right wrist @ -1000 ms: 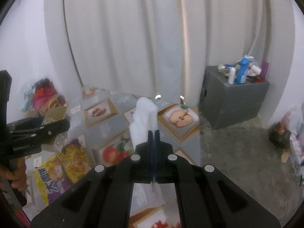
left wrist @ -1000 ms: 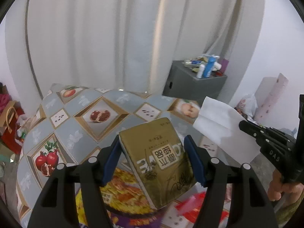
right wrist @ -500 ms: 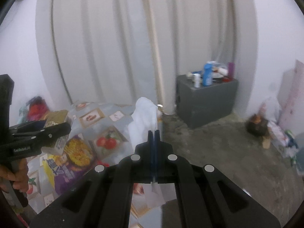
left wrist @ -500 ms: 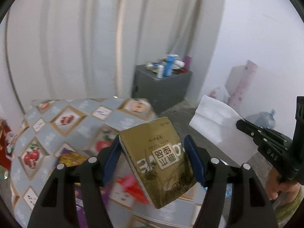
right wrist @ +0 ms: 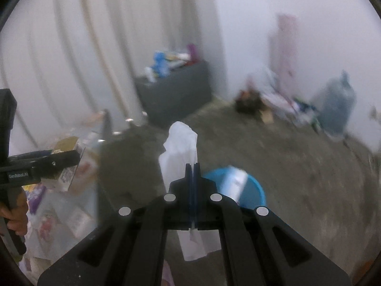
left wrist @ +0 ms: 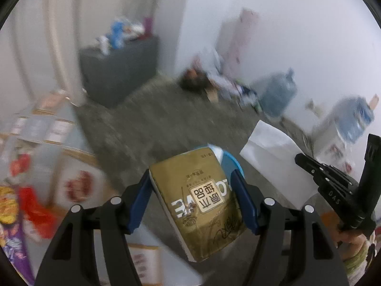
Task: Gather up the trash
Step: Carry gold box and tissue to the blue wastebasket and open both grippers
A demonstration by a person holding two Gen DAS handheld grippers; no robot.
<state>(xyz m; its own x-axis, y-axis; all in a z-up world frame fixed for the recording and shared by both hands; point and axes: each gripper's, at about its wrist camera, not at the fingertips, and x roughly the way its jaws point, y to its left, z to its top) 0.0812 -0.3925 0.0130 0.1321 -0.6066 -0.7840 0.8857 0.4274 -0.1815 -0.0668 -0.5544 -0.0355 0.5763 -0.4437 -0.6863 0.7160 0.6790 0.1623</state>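
My left gripper (left wrist: 193, 186) is shut on a gold drink carton (left wrist: 200, 205) with printed characters, its blue pads pressing both sides. The right gripper (right wrist: 193, 166) is shut on a white paper tissue (right wrist: 181, 147) that sticks up above the jaws and hangs below them. A blue bin (right wrist: 250, 190) stands on the floor just beyond the right gripper; its rim (left wrist: 232, 160) peeks out behind the carton in the left wrist view. In the left wrist view the tissue (left wrist: 273, 157) and the right gripper (left wrist: 302, 160) show at the right. The carton (right wrist: 67, 166) and left gripper (right wrist: 71, 156) show at the left of the right wrist view.
The fruit-patterned tablecloth (left wrist: 52, 133) with wrappers lies at the left. A grey cabinet (right wrist: 173, 95) topped with bottles stands by the curtain. Water jugs (left wrist: 278, 95) and floor clutter (right wrist: 250, 102) line the white wall. Bare concrete floor (right wrist: 297, 162) spreads around the bin.
Both grippers have swung right, away from the table and out over the floor, each keeping its load. The blue bin has come into view. The frames are now blurred.
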